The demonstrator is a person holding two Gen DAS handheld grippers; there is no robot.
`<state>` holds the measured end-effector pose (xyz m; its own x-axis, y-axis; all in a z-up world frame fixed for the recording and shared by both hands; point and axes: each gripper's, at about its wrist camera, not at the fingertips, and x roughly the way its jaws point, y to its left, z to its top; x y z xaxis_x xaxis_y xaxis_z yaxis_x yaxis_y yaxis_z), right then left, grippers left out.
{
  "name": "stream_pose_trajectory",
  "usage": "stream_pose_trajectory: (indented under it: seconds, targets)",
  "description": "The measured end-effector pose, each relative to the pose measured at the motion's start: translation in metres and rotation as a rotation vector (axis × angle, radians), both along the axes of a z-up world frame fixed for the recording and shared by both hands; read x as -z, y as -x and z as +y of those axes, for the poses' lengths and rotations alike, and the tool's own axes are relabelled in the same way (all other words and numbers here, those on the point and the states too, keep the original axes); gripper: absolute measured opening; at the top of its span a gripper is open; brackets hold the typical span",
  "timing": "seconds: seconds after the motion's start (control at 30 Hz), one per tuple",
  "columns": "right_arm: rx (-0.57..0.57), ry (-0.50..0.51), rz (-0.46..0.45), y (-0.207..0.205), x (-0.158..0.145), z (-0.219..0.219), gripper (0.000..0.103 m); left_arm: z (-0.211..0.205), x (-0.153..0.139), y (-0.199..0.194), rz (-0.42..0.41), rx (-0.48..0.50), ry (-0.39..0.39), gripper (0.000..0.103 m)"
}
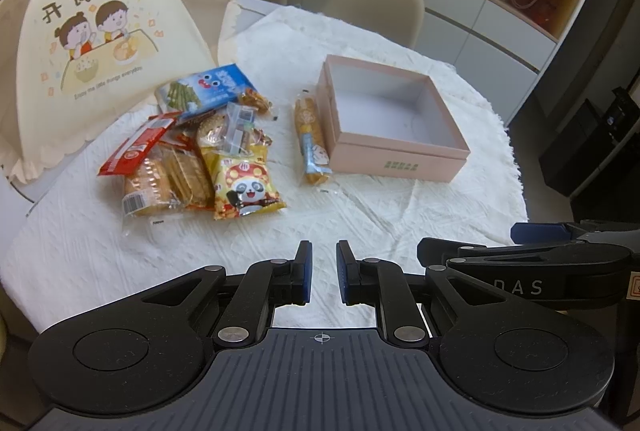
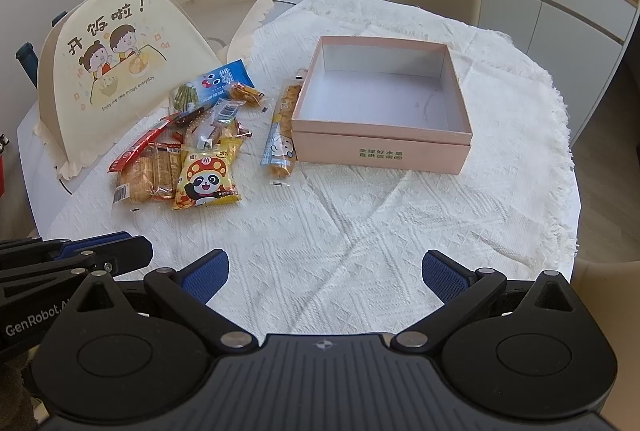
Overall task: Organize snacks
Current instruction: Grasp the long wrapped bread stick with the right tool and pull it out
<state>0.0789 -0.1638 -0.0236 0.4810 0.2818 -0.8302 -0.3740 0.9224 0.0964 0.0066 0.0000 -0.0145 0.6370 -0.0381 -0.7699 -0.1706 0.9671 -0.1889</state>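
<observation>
While both grippers hover over the near edge of the counter (image 2: 360,231), the left gripper (image 1: 324,271) has its jaws nearly together with nothing between them, and the right gripper (image 2: 325,277) stands wide and empty. A pile of snack packets (image 2: 188,151) lies toward the counter's left side, in front of a folding food cover (image 2: 116,71). One long packet (image 2: 280,131) rests against the left wall of the pink box (image 2: 380,147), whose inside is bare.

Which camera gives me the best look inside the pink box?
Right wrist view: the pink box sits near centre, its bare floor and all four walls visible. Left wrist view shows the same box farther right and more skewed, though still open and empty.
</observation>
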Motion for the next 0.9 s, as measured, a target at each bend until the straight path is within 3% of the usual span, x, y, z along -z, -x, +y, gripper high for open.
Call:
stream_pose_trajectory:
  seconds: [0.37, 0.53, 0.63, 0.73, 0.9]
  targets:
    - [0.011, -0.01, 0.007, -0.014, 0.013, 0.004, 0.103, 0.017, 0.018, -0.015, 0.044, -0.022, 0.044, 0.017]
    - [-0.034, 0.023, -0.062, -0.036, 0.036, 0.015, 0.103, 0.048, 0.046, -0.025, 0.043, -0.056, 0.147, 0.017]
    - [-0.065, 0.067, -0.035, -0.057, 0.065, 0.022, 0.103, 0.076, 0.063, -0.034, 0.025, -0.063, 0.259, 0.018]
    - [-0.068, -0.043, 0.04, -0.085, 0.084, 0.021, 0.103, 0.102, 0.078, -0.043, 0.025, -0.081, 0.385, 0.018]
    - [-0.031, -0.103, 0.024, -0.141, 0.095, 0.046, 0.103, 0.133, 0.085, -0.055, 0.018, -0.158, 0.384, 0.018]
